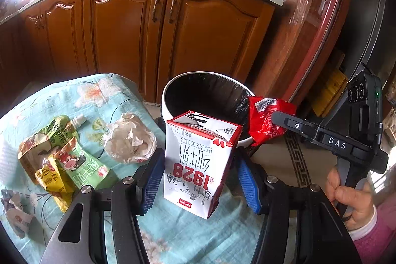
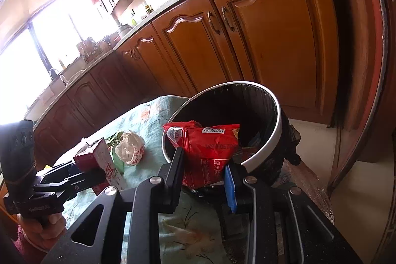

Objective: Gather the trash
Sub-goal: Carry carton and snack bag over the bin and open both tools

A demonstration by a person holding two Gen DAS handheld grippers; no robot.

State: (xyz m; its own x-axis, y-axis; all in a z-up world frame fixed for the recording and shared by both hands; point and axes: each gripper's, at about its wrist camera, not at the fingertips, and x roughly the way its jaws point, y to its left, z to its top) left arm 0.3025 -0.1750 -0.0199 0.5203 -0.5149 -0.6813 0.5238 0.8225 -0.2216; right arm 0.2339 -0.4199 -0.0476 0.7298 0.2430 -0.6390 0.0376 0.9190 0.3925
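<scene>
My left gripper [image 1: 198, 180] is shut on a white and red milk carton [image 1: 198, 165], held upright above the table just short of the trash bin [image 1: 168, 95]. The bin has a white rim and a black liner. My right gripper [image 2: 205, 172] is shut on a red snack wrapper [image 2: 210, 145], which hangs over the bin's near rim [image 2: 272, 140]. From the left wrist view the wrapper [image 1: 264, 118] shows at the bin's right edge, pinched by the right gripper's fingers [image 1: 279, 118]. The carton [image 2: 104, 160] also appears at the left of the right wrist view.
On the floral teal tablecloth [image 1: 104, 90] lie a crumpled white paper [image 1: 130, 137], green and yellow drink pouches [image 1: 61, 155] and crumpled scraps [image 1: 14, 212]. Wooden kitchen cabinets [image 1: 138, 29] stand behind the bin, a round red-rimmed table [image 1: 321, 41] to its right.
</scene>
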